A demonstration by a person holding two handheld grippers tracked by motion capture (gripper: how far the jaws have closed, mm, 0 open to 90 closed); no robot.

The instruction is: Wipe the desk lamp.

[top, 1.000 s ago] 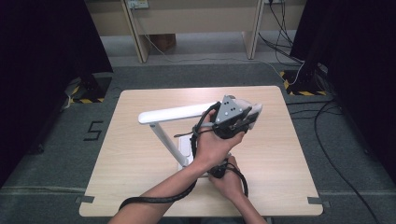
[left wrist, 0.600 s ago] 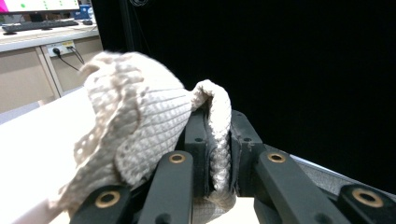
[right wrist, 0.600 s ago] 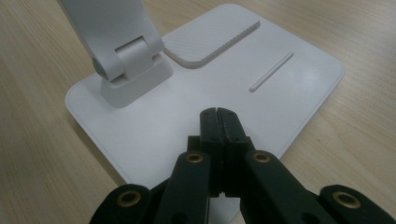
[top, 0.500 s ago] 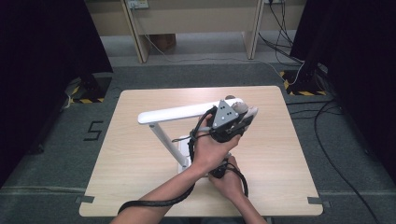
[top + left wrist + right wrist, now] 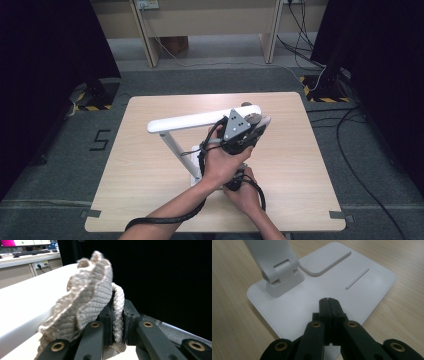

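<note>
A white desk lamp stands on the table, its long head [image 5: 195,121] held level over its flat base [image 5: 192,151]. My left gripper [image 5: 256,126] is at the head's right end, shut on a beige waffle-weave cloth [image 5: 253,119]. In the left gripper view the cloth [image 5: 85,297] bulges out of my left gripper [image 5: 117,315] and lies against the white head [image 5: 27,302]. My right gripper [image 5: 329,301] is shut with nothing in it, its tips down on the lamp base [image 5: 364,287] just in front of the arm's hinge [image 5: 282,272]. In the high view the right hand [image 5: 246,194] sits below the left hand.
The light wooden table [image 5: 310,165] has bare room left and right of the lamp. Black cables trail from both grippers toward the table's near edge [image 5: 165,220]. Grey carpet, dark curtains and wooden furniture legs [image 5: 270,30] surround the table.
The left gripper with the cloth has shifted slightly to the left along the end of the lamp head. The right hand has stayed on the base.
</note>
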